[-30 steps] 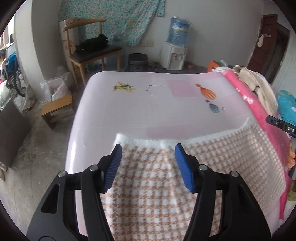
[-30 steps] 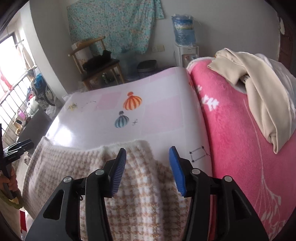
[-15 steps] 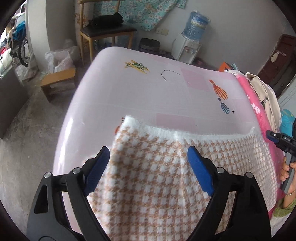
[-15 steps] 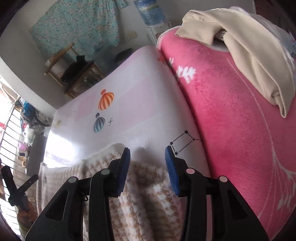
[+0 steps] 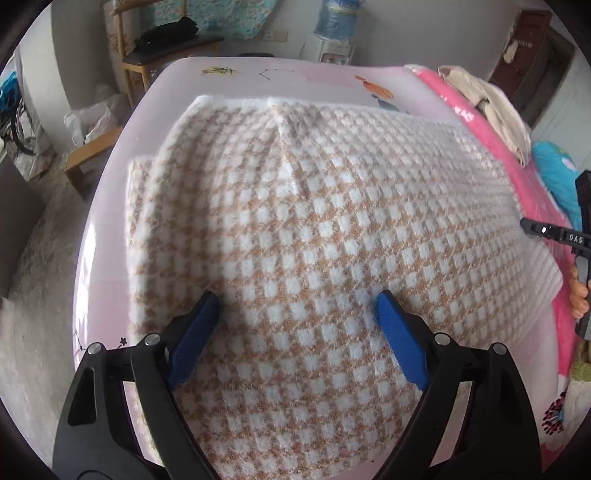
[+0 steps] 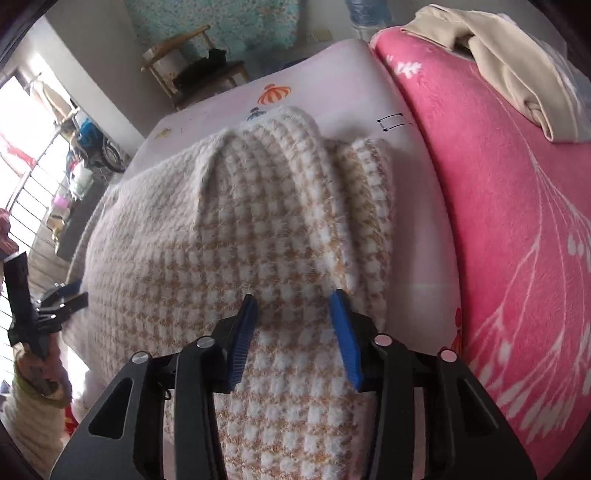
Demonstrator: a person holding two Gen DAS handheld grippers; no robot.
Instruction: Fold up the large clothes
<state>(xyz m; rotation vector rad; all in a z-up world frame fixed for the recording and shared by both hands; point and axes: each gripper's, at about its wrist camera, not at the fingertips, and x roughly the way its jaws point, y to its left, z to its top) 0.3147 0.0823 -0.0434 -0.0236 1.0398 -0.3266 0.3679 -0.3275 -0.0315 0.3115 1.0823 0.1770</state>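
Observation:
A tan-and-white checked knit garment (image 5: 332, 184) lies spread on the pale pink printed sheet (image 5: 314, 77) of a bed. My left gripper (image 5: 295, 295) hangs over its near part with jaws wide open; the cloth lies below them, not between the pads. In the right wrist view the garment (image 6: 166, 240) shows a folded-over layer with a rounded far edge and a narrower strip beside it. My right gripper (image 6: 293, 295) hovers over that layer, jaws partly apart and open. Each gripper also shows at the edge of the other's view: right gripper (image 5: 554, 236), left gripper (image 6: 55, 299).
A bright pink blanket (image 6: 498, 221) runs along the right side of the bed, with a beige garment (image 6: 509, 62) heaped on it. Beyond the bed stand a wooden chair (image 5: 166, 48) and a water dispenser (image 5: 332, 33). A low wooden stool (image 5: 92, 155) sits left.
Both grippers drew back toward the near side, so the garment's far edge now lies well ahead of them. The left jaws opened wider; the right jaws narrowed a little.

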